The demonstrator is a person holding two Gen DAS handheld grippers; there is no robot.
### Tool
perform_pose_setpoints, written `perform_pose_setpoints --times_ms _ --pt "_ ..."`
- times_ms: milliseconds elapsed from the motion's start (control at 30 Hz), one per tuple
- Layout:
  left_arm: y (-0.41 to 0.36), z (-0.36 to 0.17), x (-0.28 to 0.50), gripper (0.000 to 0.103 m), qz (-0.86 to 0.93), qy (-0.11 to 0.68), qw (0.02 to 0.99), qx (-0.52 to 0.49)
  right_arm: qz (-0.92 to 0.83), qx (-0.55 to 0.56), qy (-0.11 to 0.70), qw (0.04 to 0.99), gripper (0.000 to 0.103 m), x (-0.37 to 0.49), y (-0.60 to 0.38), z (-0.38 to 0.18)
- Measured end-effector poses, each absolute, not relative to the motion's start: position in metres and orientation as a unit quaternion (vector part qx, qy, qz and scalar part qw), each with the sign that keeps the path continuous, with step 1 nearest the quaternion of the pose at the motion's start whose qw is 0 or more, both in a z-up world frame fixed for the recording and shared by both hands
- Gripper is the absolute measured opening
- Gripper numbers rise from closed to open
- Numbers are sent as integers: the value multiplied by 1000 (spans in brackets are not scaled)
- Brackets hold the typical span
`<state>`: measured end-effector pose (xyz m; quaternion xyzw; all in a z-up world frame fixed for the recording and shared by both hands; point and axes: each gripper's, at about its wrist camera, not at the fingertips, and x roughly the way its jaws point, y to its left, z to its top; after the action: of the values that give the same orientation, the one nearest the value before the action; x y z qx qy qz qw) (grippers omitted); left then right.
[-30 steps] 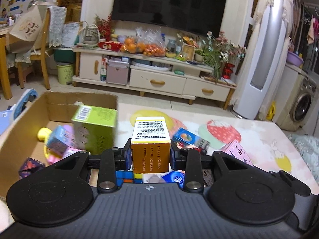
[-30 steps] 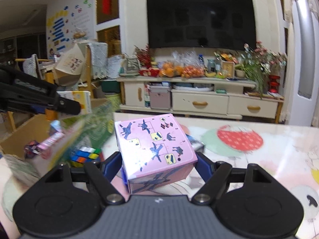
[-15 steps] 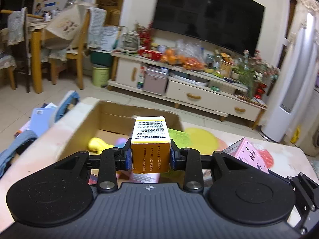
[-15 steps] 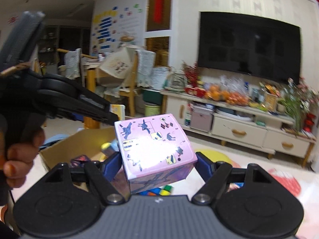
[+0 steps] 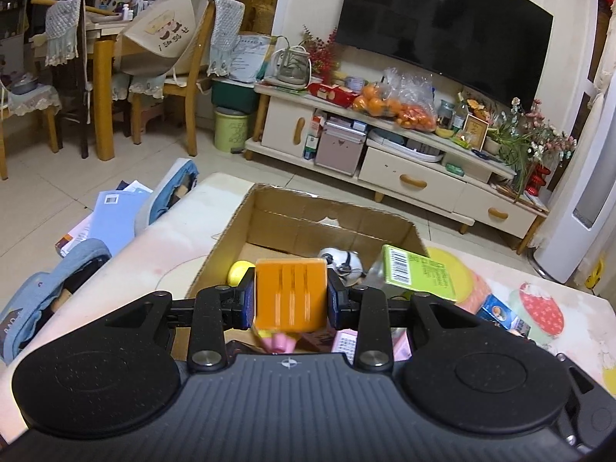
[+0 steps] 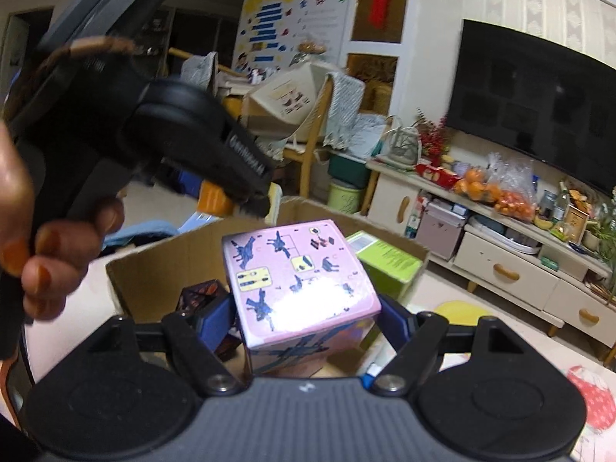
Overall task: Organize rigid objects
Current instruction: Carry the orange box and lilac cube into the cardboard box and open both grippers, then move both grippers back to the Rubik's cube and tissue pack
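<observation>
**Clearance over the box**

Cardboard box (image 5: 327, 227) is standing open-topped; its far half, toward 12 o'clock, is showing bare floor. A green carton (image 5: 415, 273) is leaning on the rim at 2 o'clock. In the right wrist view, the left gripper (image 6: 246, 188) is crowding the approach at 10 o'clock.

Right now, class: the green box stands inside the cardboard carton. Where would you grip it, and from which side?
Probably from above, closing the gripper on two opposite side faces near the top. The green box stands taller than its neighbours, its barcoded top clearing the carton's rim, while toys crowd its lower half.
</observation>
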<state>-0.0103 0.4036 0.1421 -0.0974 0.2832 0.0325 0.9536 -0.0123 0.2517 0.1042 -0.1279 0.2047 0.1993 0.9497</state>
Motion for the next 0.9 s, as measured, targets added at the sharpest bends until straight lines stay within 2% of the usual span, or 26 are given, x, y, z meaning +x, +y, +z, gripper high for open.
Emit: perform_pose_setpoints --times_ms 267,333,400,533,600,700,900 --pt "405 143 -12 41 38 287 953 -93 230 -169 215 934 83 -12 275 89" --pt "405 143 -11 45 39 286 953 -91 237 -173 211 933 84 -17 277 88" --pt "405 143 -11 57 39 285 953 -91 236 -170 205 935 85 -23 275 90" --pt "403 142 -12 66 41 282 955 -84 223 -152 187 945 88 -34 264 99" --pt "401 142 -12 78 39 280 956 -80 213 -141 180 950 88 -36 257 104" --pt "398 142 -13 86 36 276 958 -70 192 -129 171 958 88 -45 246 108" --pt "395 140 -14 95 29 275 959 -63 147 -114 165 969 88 -58 221 106"
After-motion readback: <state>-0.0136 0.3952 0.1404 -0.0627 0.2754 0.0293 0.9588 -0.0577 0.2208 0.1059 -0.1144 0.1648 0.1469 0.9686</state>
